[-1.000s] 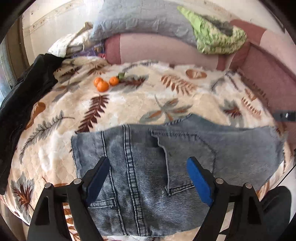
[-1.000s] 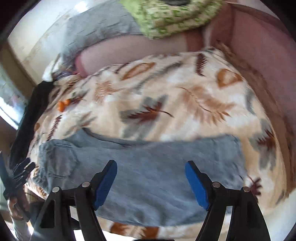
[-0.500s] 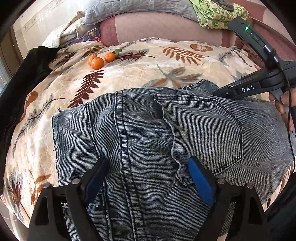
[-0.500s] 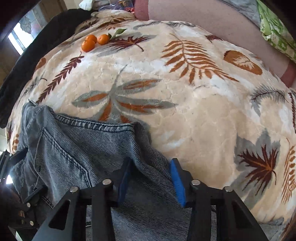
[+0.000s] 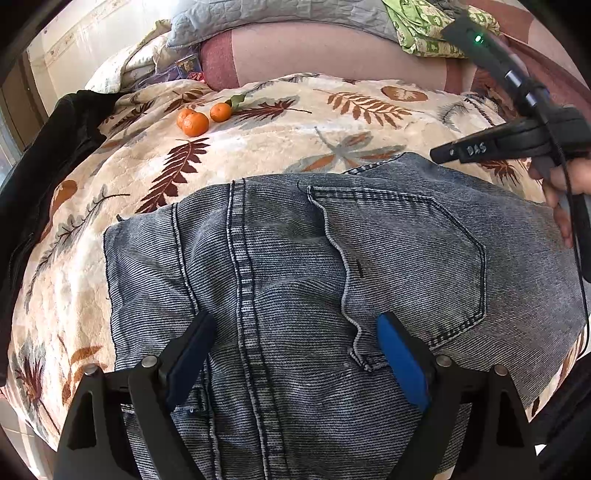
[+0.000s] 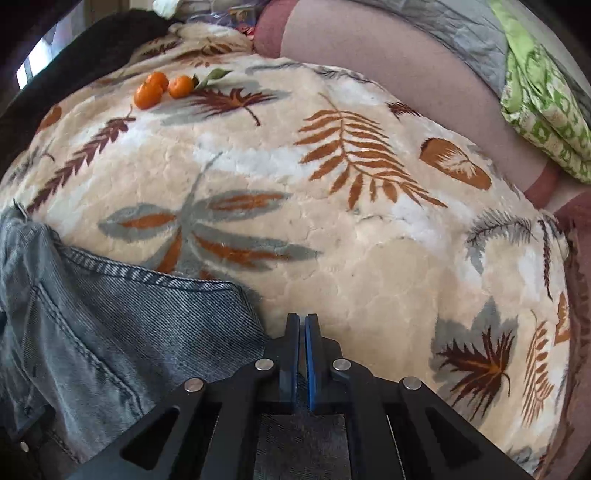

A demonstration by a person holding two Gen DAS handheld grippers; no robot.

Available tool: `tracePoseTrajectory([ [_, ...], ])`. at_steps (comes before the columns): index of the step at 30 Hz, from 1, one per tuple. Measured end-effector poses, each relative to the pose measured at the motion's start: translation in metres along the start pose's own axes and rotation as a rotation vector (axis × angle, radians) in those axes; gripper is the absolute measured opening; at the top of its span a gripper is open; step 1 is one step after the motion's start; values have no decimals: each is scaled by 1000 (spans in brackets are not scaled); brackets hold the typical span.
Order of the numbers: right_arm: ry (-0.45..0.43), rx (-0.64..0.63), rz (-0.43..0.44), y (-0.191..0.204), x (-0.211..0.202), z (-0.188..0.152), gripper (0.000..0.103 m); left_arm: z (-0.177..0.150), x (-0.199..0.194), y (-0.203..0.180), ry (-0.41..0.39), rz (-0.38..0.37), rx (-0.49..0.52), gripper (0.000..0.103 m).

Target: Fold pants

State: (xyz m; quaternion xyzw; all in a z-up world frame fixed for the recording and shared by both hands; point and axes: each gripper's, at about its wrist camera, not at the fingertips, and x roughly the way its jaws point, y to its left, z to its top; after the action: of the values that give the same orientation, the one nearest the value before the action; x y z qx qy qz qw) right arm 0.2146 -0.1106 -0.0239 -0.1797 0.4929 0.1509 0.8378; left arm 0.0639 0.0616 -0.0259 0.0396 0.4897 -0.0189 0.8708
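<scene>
Jeans run under the left gripper, past the bottom edge. Cloth between the closed right gripper pads: unclear.

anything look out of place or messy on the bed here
Three tangerines sit loose on the leaf-print blanket, an odd spot while folding; a black garment is heaped at its left edge. The jeans are rumpled near the back pocket, not yet flat.

Bed covered by cream plush blanket with leaf print. Pink padded headboard behind, grey quilted pillow on top. Pale wall at left, daylit.
</scene>
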Motion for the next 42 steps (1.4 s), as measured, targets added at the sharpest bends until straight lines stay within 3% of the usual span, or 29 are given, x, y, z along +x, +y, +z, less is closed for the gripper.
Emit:
tracePoseTrajectory([
  [2, -37, 26, 38, -6, -17, 4, 20, 1, -6, 1, -17, -7, -16, 89],
  [3, -38, 41, 73, -8, -22, 7, 50, 1, -14, 4, -54, -23, -35, 89],
  [4, -36, 53, 104, -7, -23, 9, 87, 1, -25, 9, -108, -24, -60, 89],
  [5, -47, 49, 122, -4, -24, 11, 94, 1, -34, 15, -162, 0, -84, 89],
  [7, -32, 33, 120, 2, -17, 13, 94, 0, -38, 27, -189, 65, -130, 89],
  [9, 23, 47, 157, 11, 2, 10, 89, -6, -14, 38, -49, 50, -160, 89],
  [10, 78, 41, 168, 16, 14, 9, 62, -13, 1, 42, 27, 19, -168, 90],
  [11, 123, 32, 211, 21, 25, 9, 44, -16, -4, 44, -14, 10, -162, 90],
  [12, 110, 5, 187, 27, 24, 10, 38, -17, -8, 43, -11, 14, -141, 90],
  [13, 91, -42, 164, 36, 19, 13, 26, -20, -10, 43, -14, 9, -136, 90],
  [14, 68, -81, 107, 44, 15, 16, 22, -24, -10, 44, -23, 5, -136, 90],
  [15, 47, -120, 37, 50, 14, 19, 8, -26, -10, 43, -26, 7, -127, 90],
  [18, 50, -91, 20, 48, 23, 23, 8, -28, -11, 43, -20, 13, -127, 90],
  [22, -40, -23, -124, 36, 17, 23, 10, -27, -12, 42, -24, 26, -122, 90],
  [23, -42, 31, -115, 25, 14, 25, 11, -28, -12, 42, -28, 24, -123, 90],
  [25, -24, 166, 57, -2, 5, 22, 12, -29, -12, 43, -38, 20, -126, 90],
  [28, -60, 246, 165, -20, -30, 2, 12, -29, -12, 41, -45, 30, -125, 90],
  [30, -54, 282, 293, -23, -49, -20, 13, -29, -12, 40, -47, 36, -127, 91],
  [32, -31, 290, 356, -20, -53, -41, 24, -29, -12, 39, -48, 41, -129, 91],
  [33, -18, 287, 359, -19, -48, -51, 41, -29, -12, 39, -50, 43, -129, 91],
  [34, 17, 292, 327, -20, -35, -61, 70, -29, -12, 39, -52, 44, -129, 92],
  [35, 79, 312, 254, -26, -16, -71, 80, -29, -12, 39, -55, 39, -132, 92],
  [36, 101, 366, 236, -36, -3, -80, 79, -28, -12, 40, -55, 39, -133, 92],
  [38, 3, 481, 306, -52, -23, -91, 74, -29, -14, 41, -61, 32, -139, 92],
  [42, -202, 485, 366, -67, -94, -117, 75, -28, -25, 41, -77, 33, -168, 92],
])
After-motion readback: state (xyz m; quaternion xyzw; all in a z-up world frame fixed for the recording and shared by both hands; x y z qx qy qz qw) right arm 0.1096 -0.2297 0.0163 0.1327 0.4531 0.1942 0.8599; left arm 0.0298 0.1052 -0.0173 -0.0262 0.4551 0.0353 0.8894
